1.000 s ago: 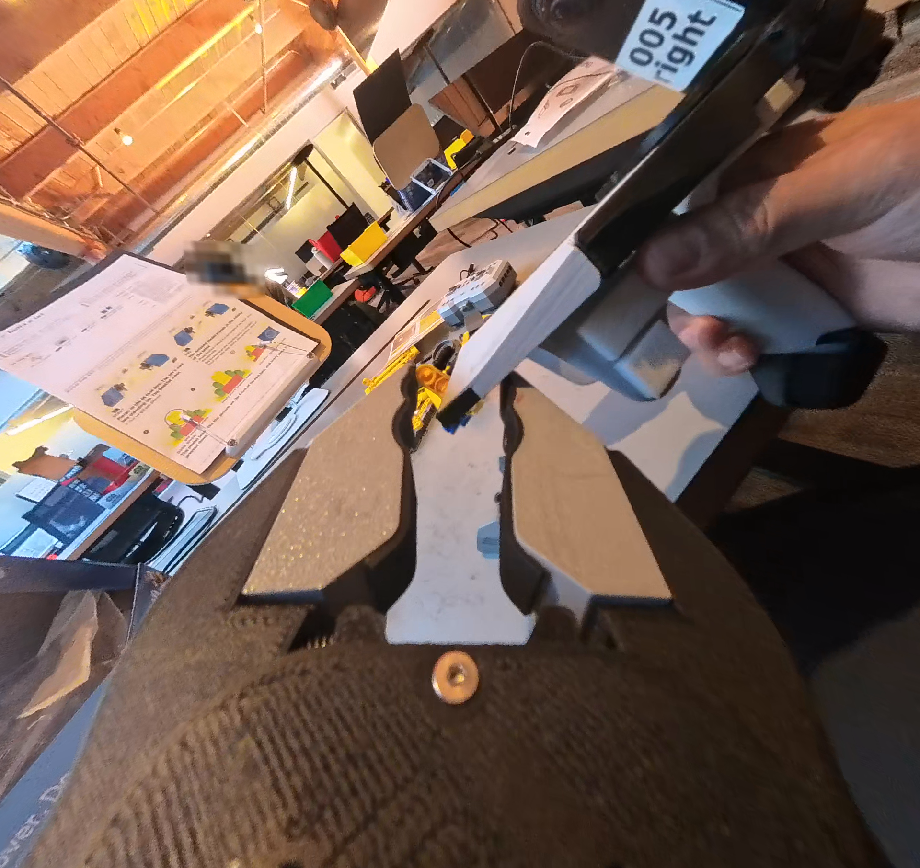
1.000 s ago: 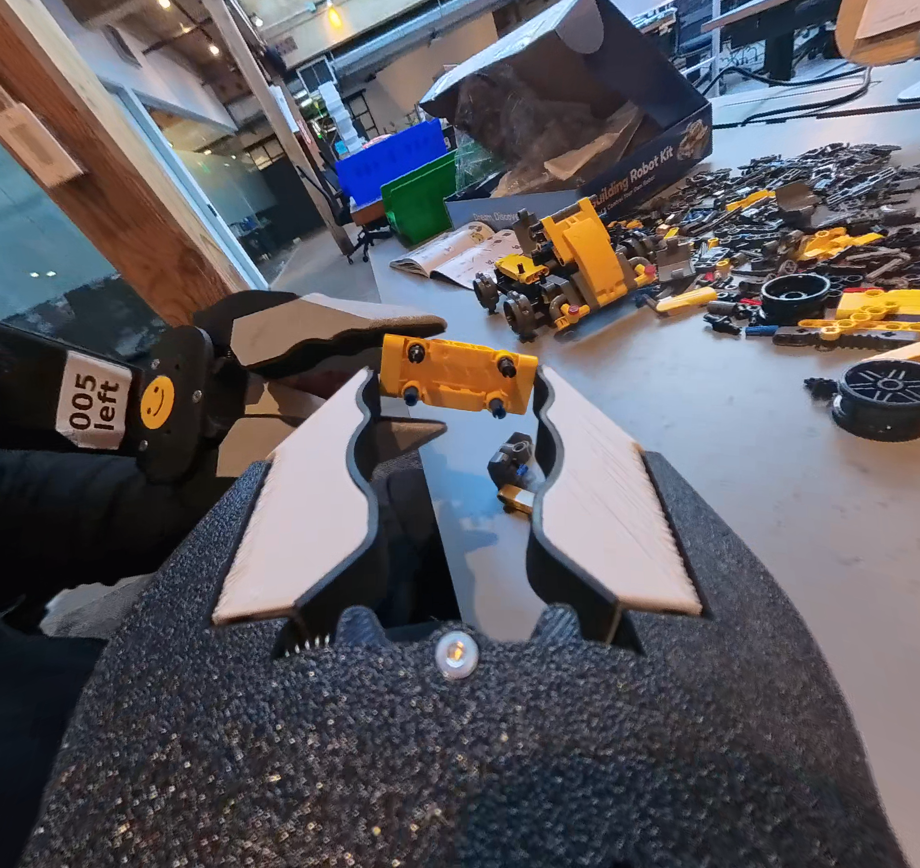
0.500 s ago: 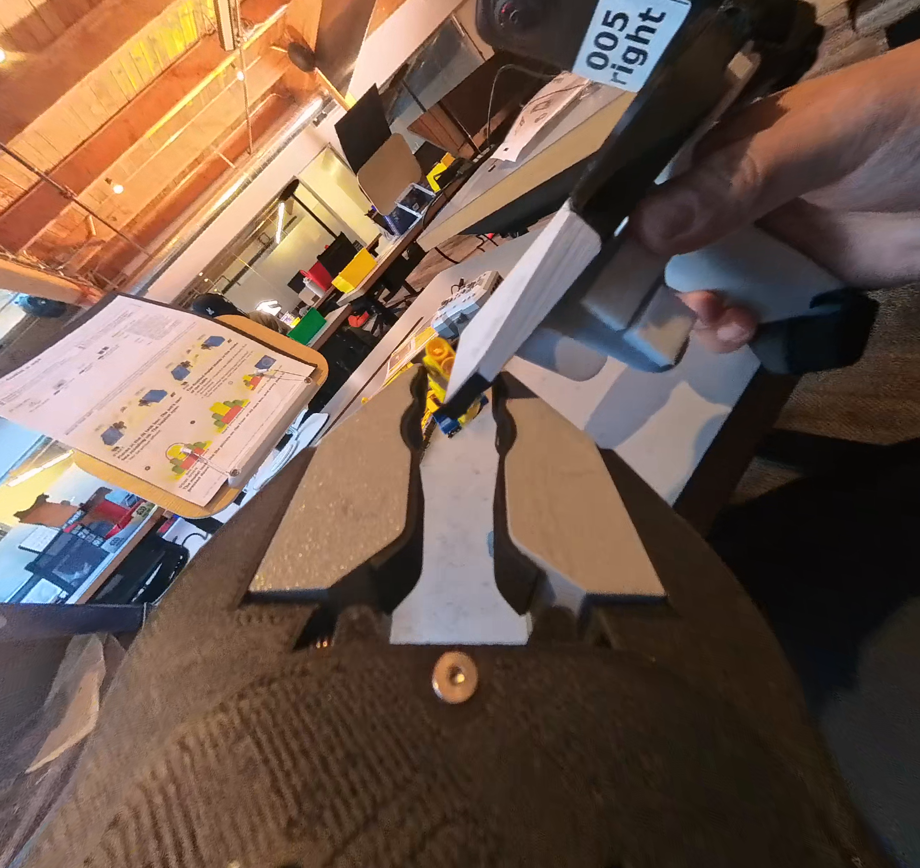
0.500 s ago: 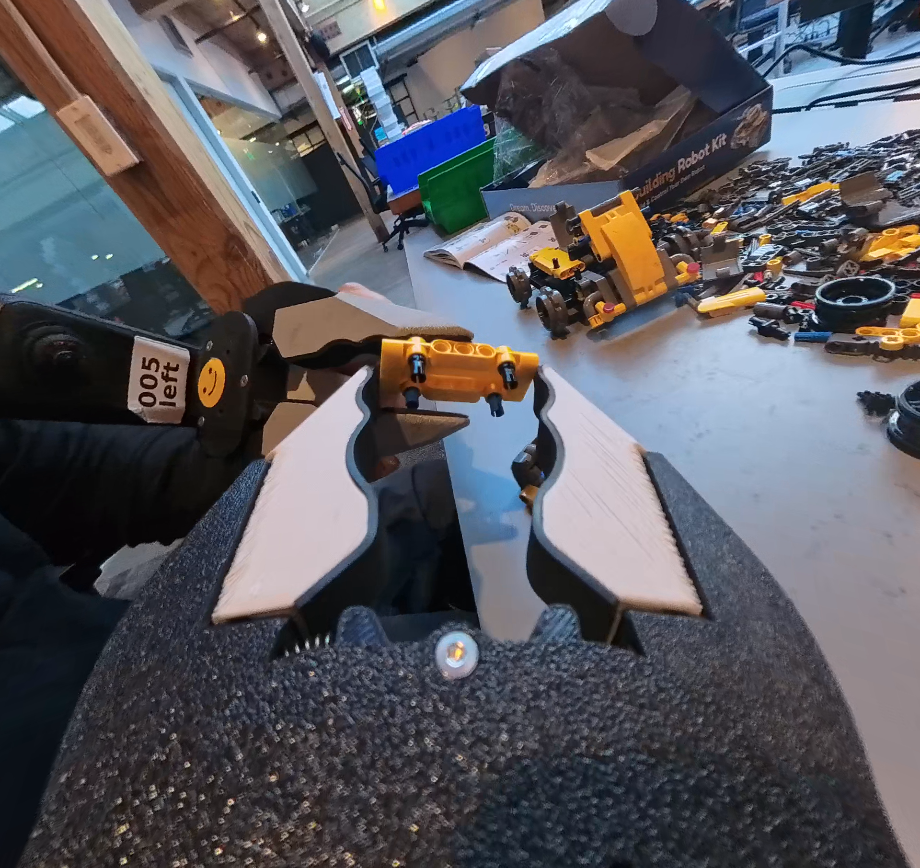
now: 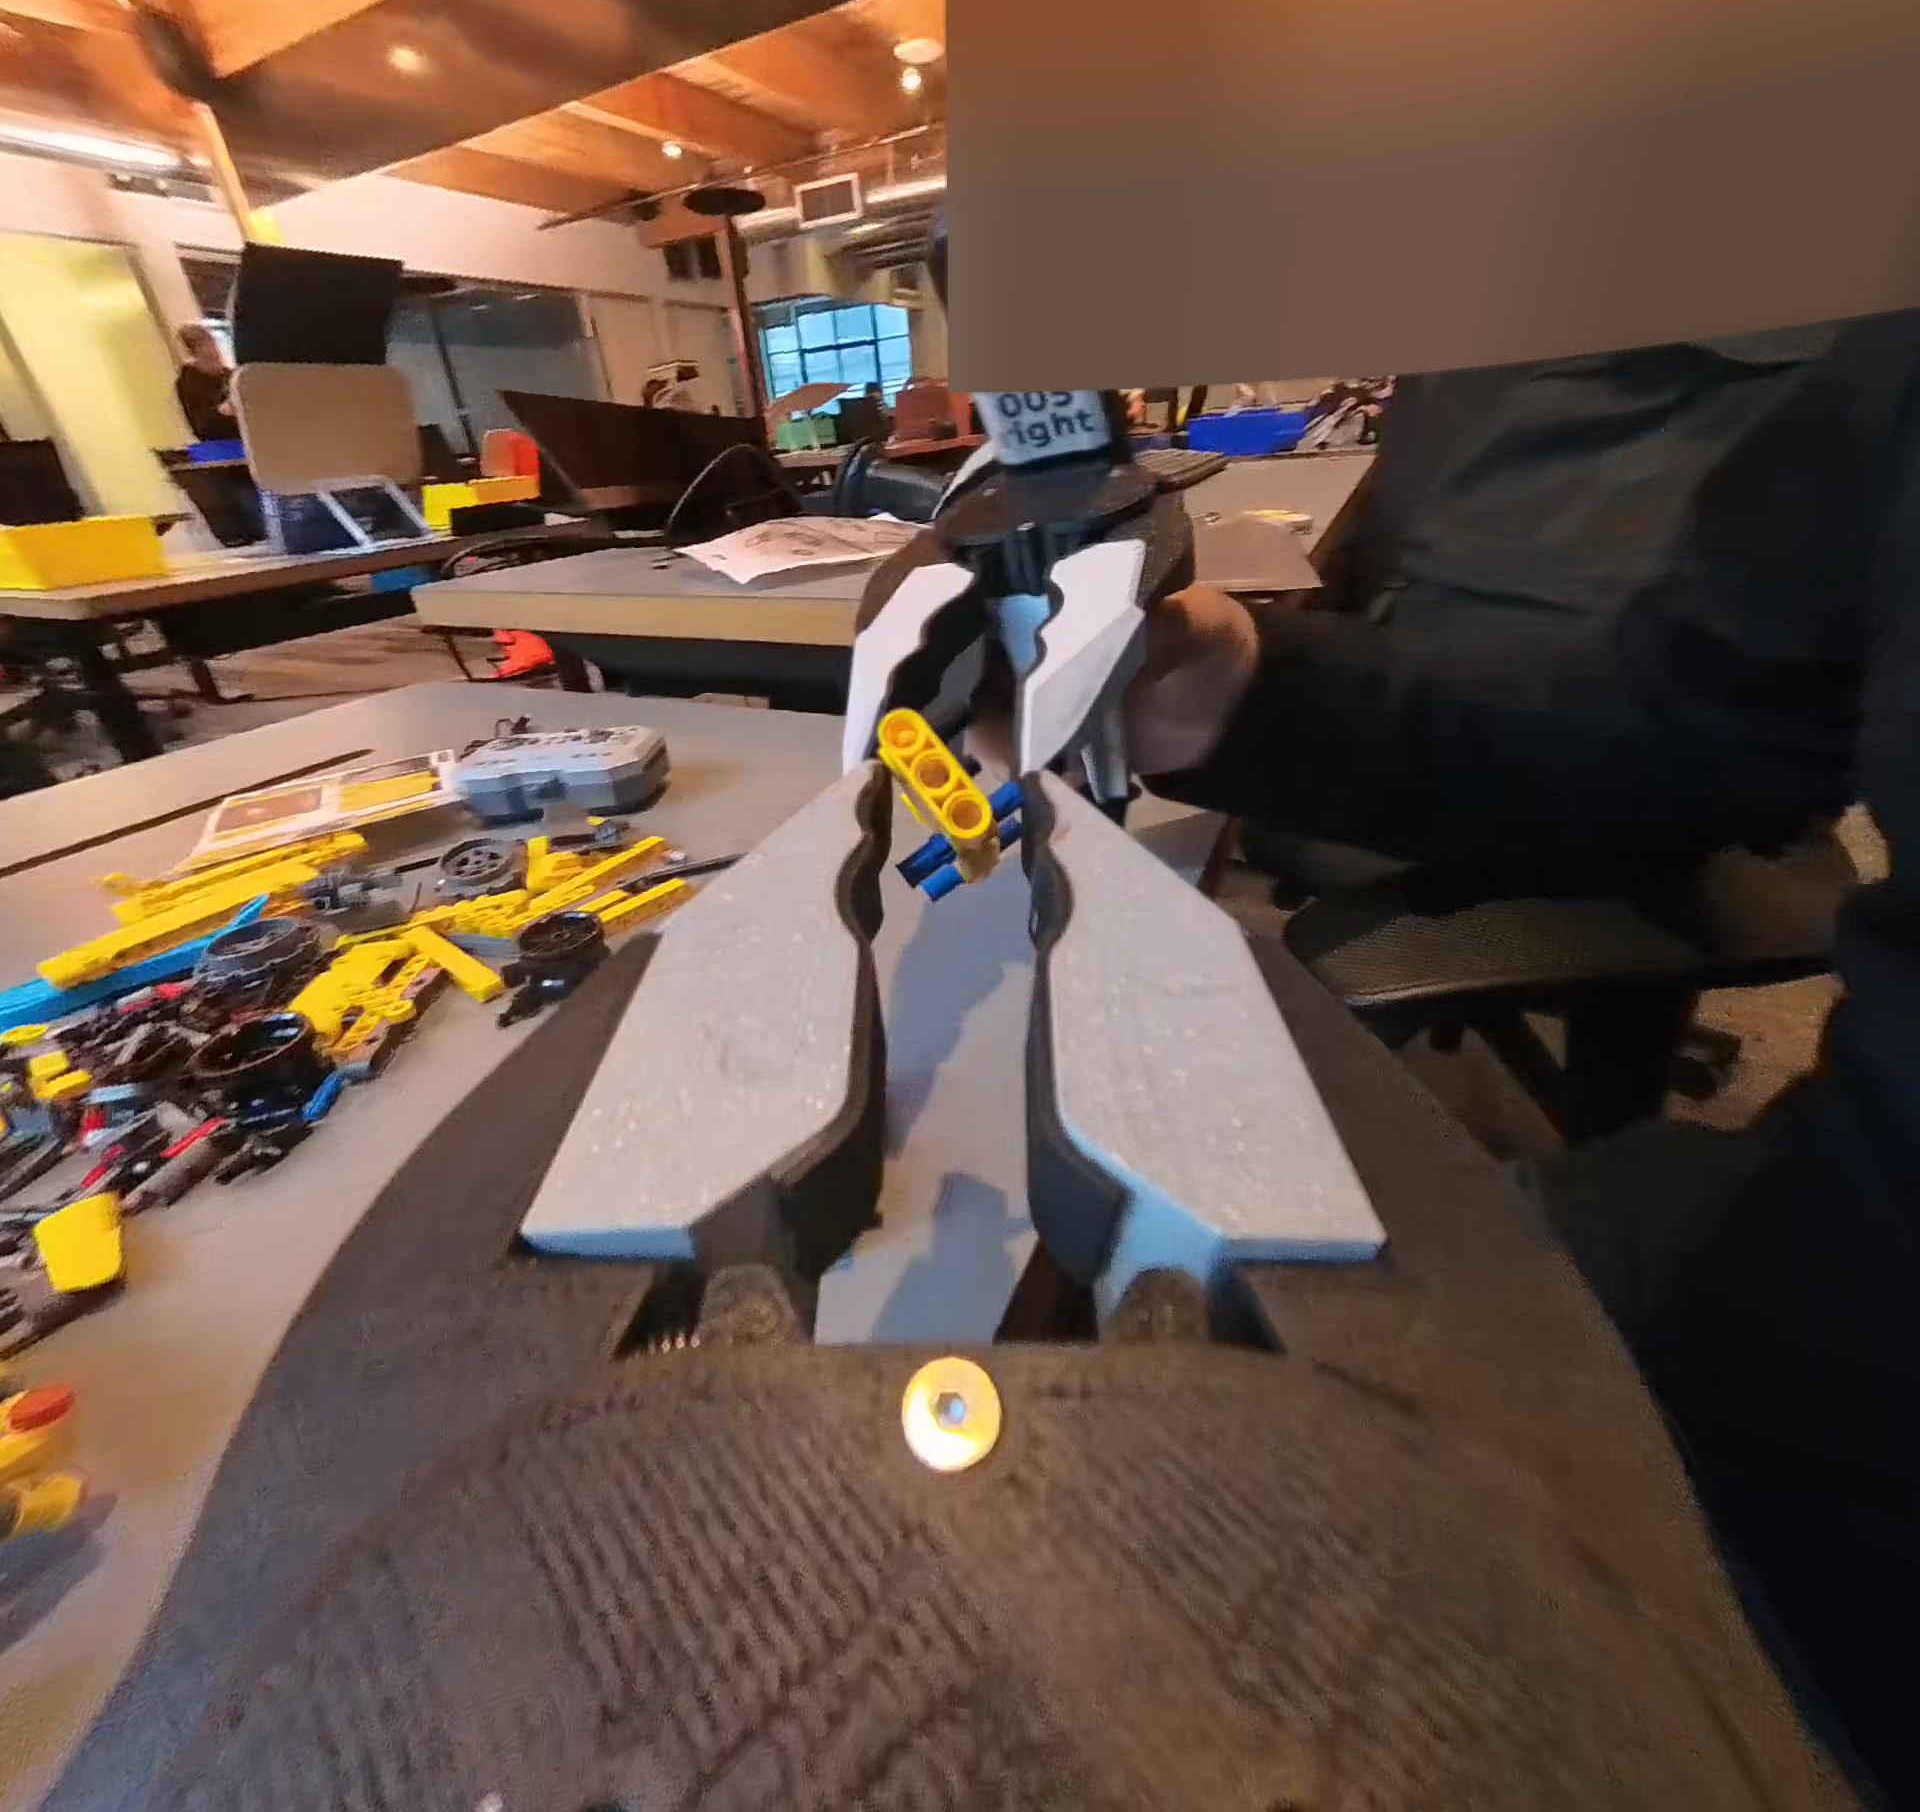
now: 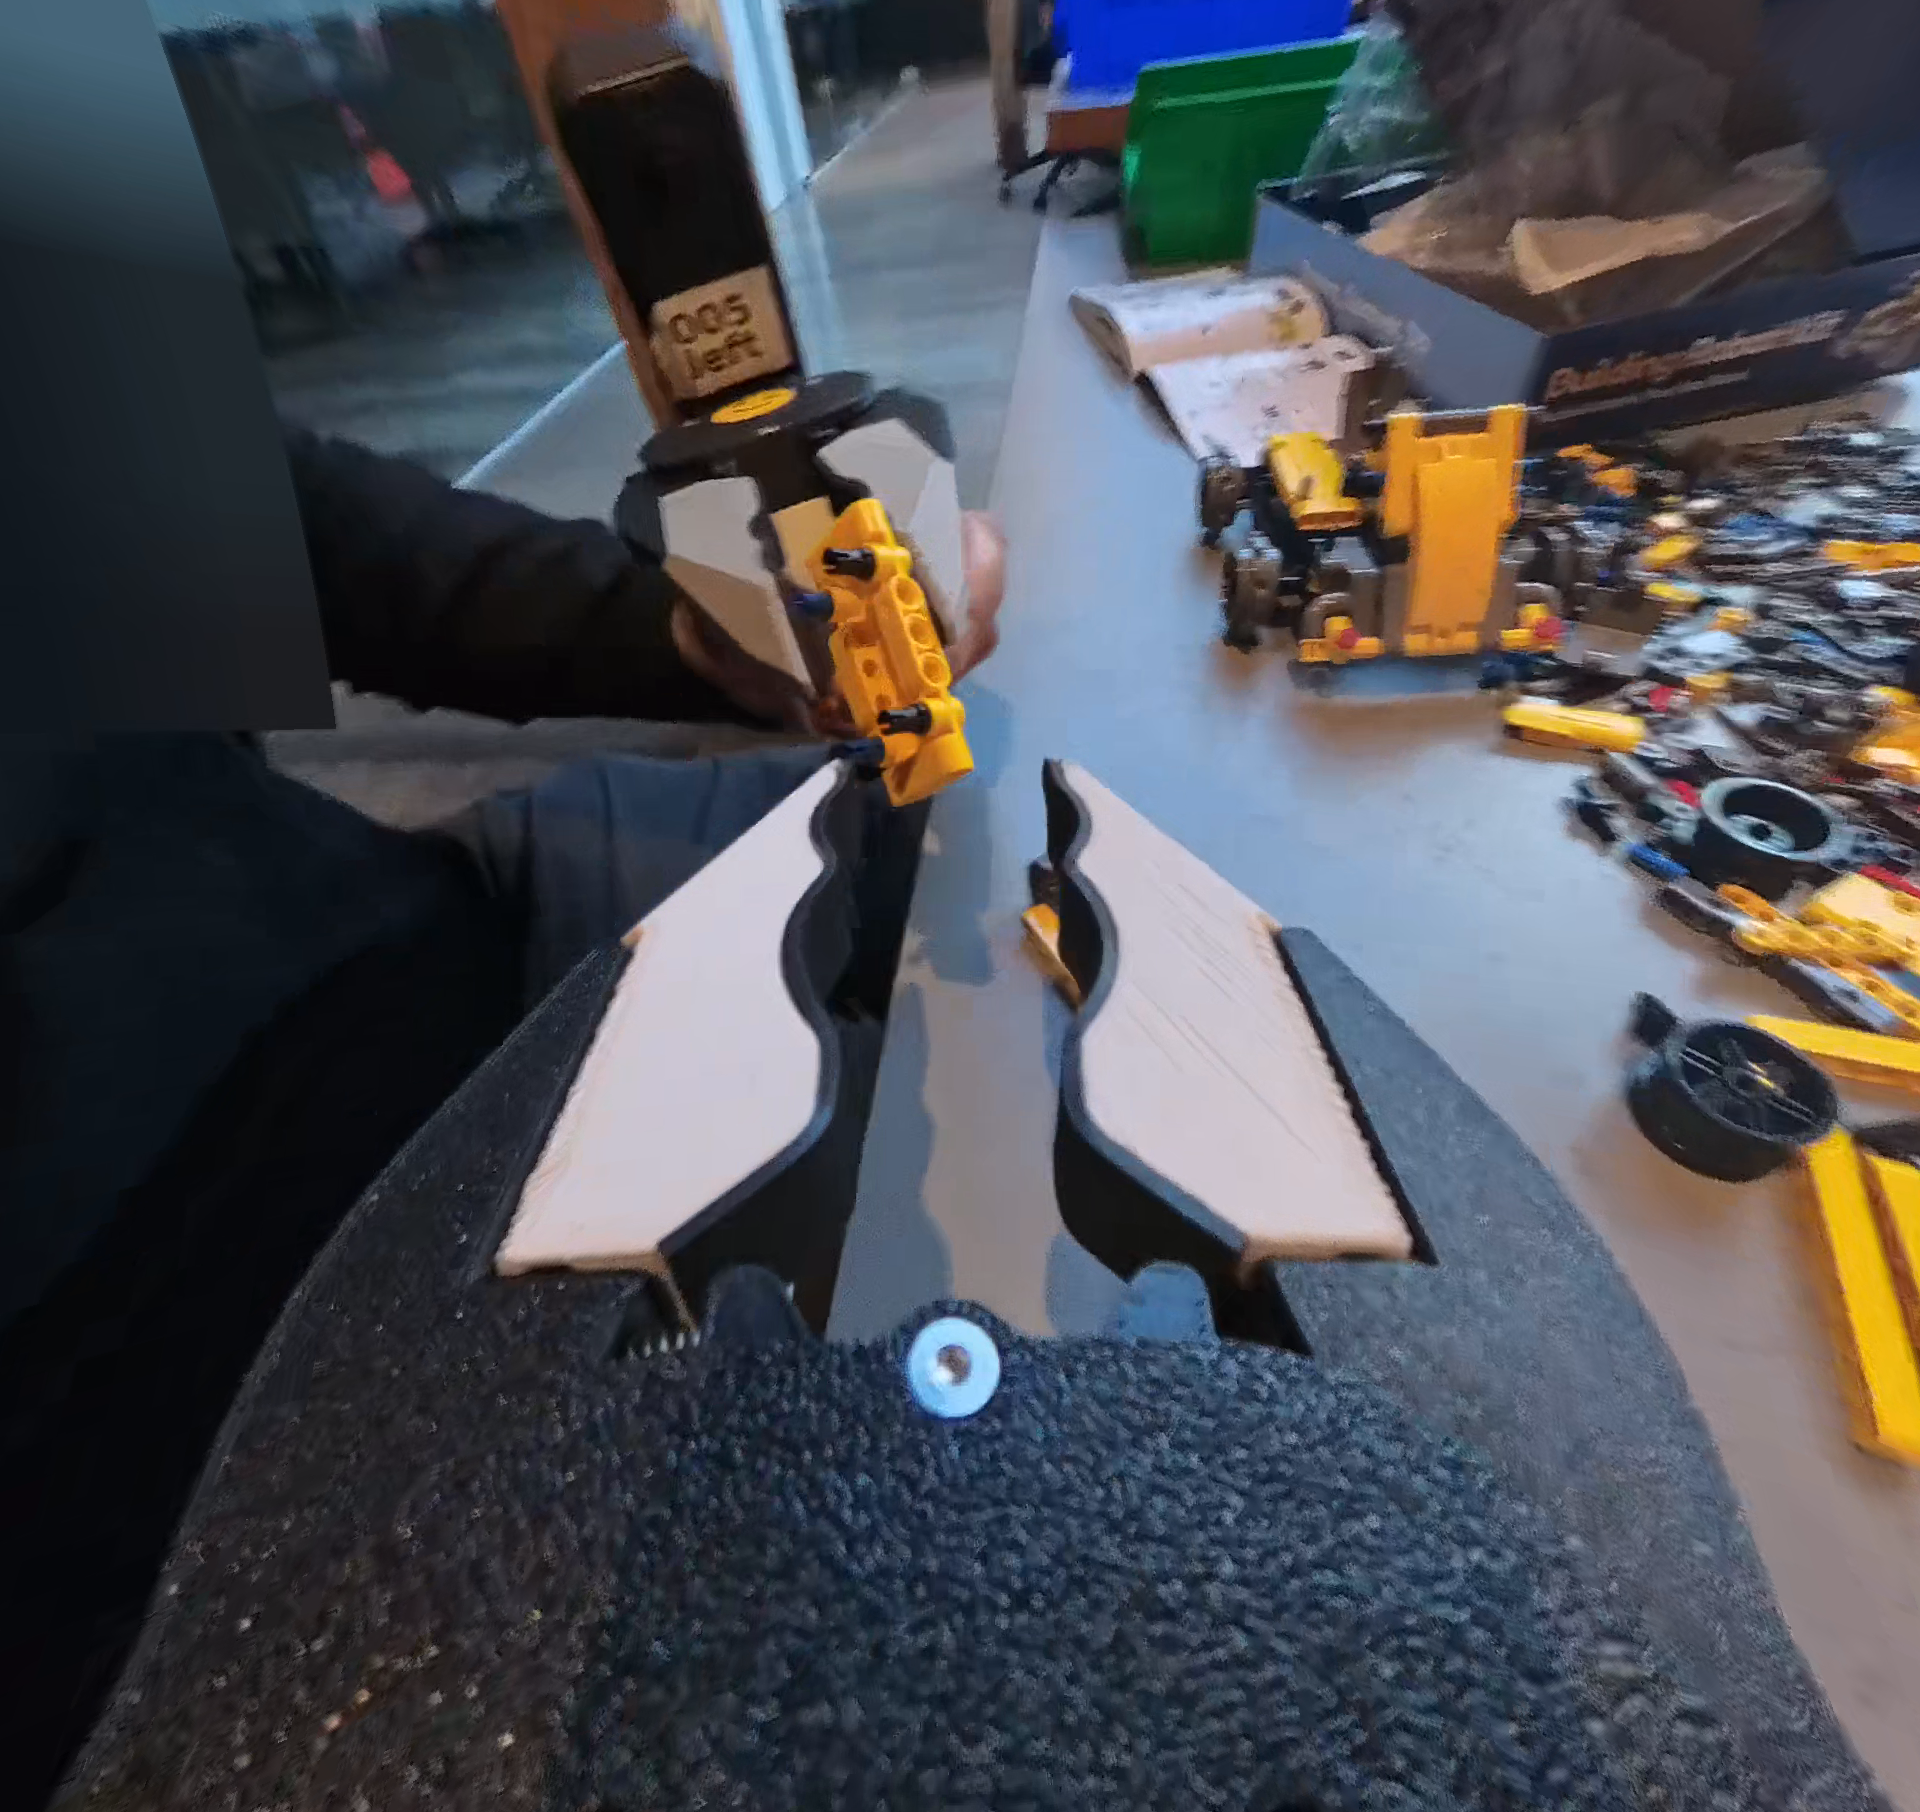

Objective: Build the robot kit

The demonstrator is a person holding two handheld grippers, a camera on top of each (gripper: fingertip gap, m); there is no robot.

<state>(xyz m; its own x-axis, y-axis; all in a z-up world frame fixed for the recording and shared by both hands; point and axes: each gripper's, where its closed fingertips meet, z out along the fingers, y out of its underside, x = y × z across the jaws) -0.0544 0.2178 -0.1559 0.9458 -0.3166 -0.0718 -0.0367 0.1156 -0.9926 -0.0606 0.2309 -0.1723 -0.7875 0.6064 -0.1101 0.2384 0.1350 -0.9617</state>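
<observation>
A yellow beam block (image 5: 935,791) with blue and black pins sits between the fingertips of my left gripper (image 5: 956,806), which is shut on it and holds it above the grey table's (image 6: 1351,879) near edge. The same block (image 6: 883,640) shows upright in the right wrist view, clamped between the left gripper's fingers (image 6: 727,557). My right gripper (image 6: 945,775) is open and empty, facing the left one. Its left fingertip is right next to the block's lower end; I cannot tell if they touch.
A part-built yellow vehicle (image 6: 1392,547), an open box (image 6: 1662,308) and a booklet (image 6: 1205,339) stand farther back. Loose parts (image 6: 1766,827) and a black wheel (image 6: 1730,1097) lie at right. A small piece (image 6: 1039,931) lies under my right finger. An office chair (image 5: 1507,952) stands beside the table. My two grippers' fingertips are within a few centimetres of each other. The right tips stand about 15 cm off the black wheel (image 6: 1730,1097). My left wrist view (image 5: 578,931) looks at it from another angle.
The yellow block has passed from my right gripper to my left. The right gripper has opened and let go. Both grippers have swung round and now face each other.
</observation>
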